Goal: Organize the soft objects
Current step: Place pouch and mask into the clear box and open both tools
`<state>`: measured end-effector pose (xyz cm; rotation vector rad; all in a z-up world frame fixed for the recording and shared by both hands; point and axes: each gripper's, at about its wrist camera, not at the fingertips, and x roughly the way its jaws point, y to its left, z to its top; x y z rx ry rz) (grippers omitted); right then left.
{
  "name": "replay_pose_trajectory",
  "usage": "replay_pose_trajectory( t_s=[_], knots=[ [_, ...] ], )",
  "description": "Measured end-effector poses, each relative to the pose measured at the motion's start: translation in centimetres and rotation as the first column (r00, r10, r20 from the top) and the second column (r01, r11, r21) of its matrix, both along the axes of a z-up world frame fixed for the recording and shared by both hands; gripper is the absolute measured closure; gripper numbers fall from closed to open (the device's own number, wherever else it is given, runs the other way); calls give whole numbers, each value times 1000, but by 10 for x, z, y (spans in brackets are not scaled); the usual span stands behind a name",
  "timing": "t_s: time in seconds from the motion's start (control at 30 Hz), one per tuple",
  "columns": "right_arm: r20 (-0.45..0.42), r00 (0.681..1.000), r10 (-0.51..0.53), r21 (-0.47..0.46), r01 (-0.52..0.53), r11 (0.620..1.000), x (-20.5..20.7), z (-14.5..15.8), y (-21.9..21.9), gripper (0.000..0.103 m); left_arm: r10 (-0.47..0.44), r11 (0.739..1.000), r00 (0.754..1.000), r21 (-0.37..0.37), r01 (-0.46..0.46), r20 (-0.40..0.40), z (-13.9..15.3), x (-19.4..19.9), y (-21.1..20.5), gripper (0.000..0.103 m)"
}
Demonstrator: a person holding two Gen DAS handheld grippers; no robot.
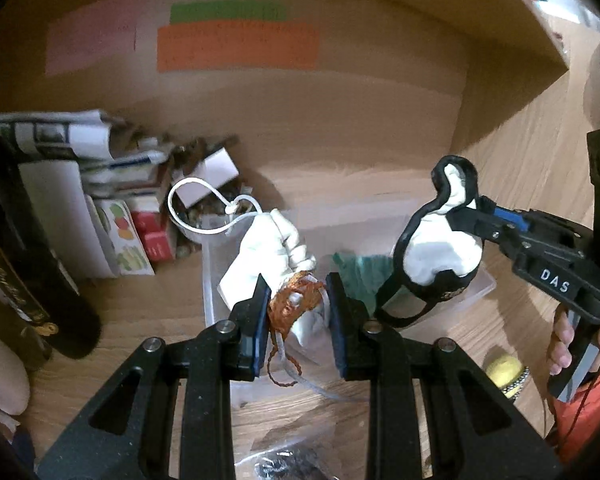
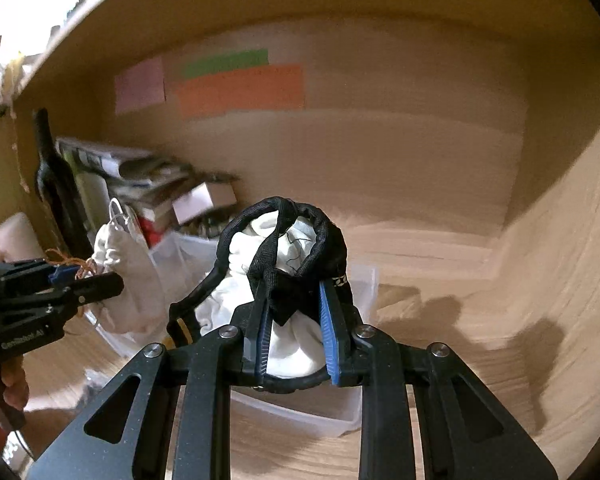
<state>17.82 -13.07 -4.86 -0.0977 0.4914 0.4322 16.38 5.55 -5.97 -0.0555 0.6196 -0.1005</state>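
Wooden shelving closes round both grippers, with coloured paper strips (image 1: 236, 40) on its back wall. Nearest, the left gripper (image 1: 298, 312) has its fingers partly closed on a white drawstring pouch (image 1: 268, 256) bound in orange cord, held above a clear plastic tub (image 1: 476, 284). Only the left view shows green cloth (image 1: 360, 272) beyond the fingertips. The right gripper (image 2: 296, 320) pinches a white-and-black padded piece (image 2: 296, 264) over that tub (image 2: 364, 292). Further left sit stacked papers (image 1: 60, 140).
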Motion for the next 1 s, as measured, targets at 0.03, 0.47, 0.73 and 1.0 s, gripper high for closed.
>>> replay_pose_trajectory(
  t_s=[0.03,0.47,0.73,1.0],
  knots=[
    [-9,1000,1,-7,-1,1000,4,-3,2,83,-1,1000,1000,0,1,-10,-3,3,0,77],
    [-131,990,49,-107,-63,992,30,-34,26,82,-16,1000,995,9,17,-94,-24,29,-5,76],
    [-176,982,74,-121,-96,988,32,-42,29,75,-11,1000,994,14,12,-104,-24,33,-5,67],
    [-103,993,54,-101,-64,993,18,-26,20,47,-11,999,998,29,13,-60,-12,18,-11,47]
  ],
)
